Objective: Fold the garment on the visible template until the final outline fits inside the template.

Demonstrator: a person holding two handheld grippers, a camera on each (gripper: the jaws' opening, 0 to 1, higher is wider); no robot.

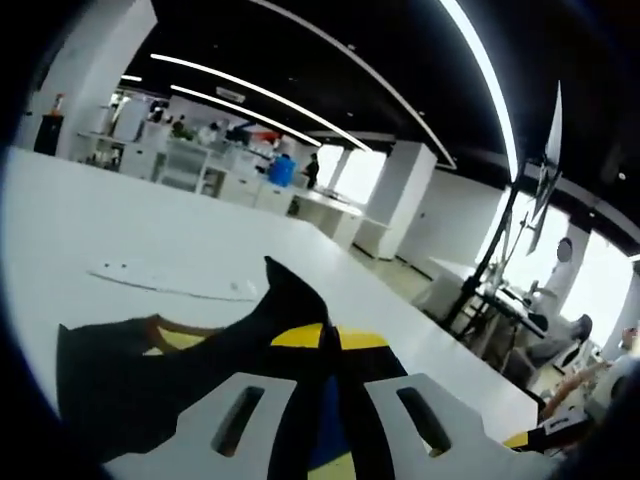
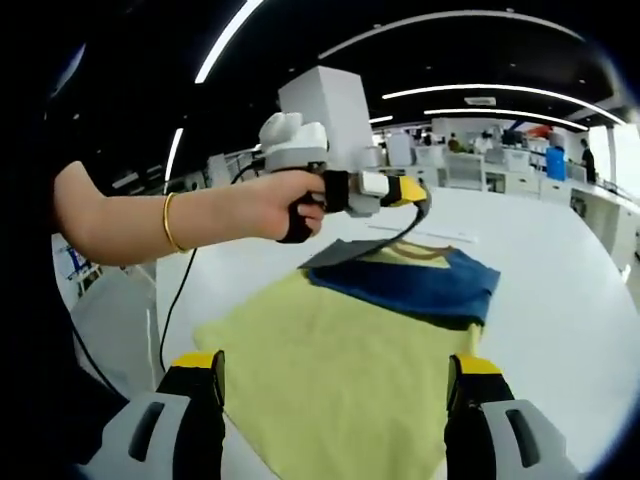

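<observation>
The garment point(image 2: 340, 360) lies on the white table point(image 2: 560, 290): a pale yellow shirt with a blue part point(image 2: 420, 285) folded over its far end. A person's hand holds my left gripper point(image 2: 405, 192) above that far end, and a dark fold of fabric rises to it. In the left gripper view, dark cloth with yellow patches point(image 1: 285, 320) runs up between the white jaws of my left gripper point(image 1: 335, 385), which is shut on it. My right gripper point(image 2: 335, 370) hovers over the near yellow part, its jaws wide apart and holding nothing.
A thin white strip point(image 1: 170, 283) lies flat on the table just beyond the garment, also seen as a pale line point(image 2: 425, 233). A cable point(image 2: 170, 300) hangs from the left gripper past the table's left edge. Desks and pillars stand far behind.
</observation>
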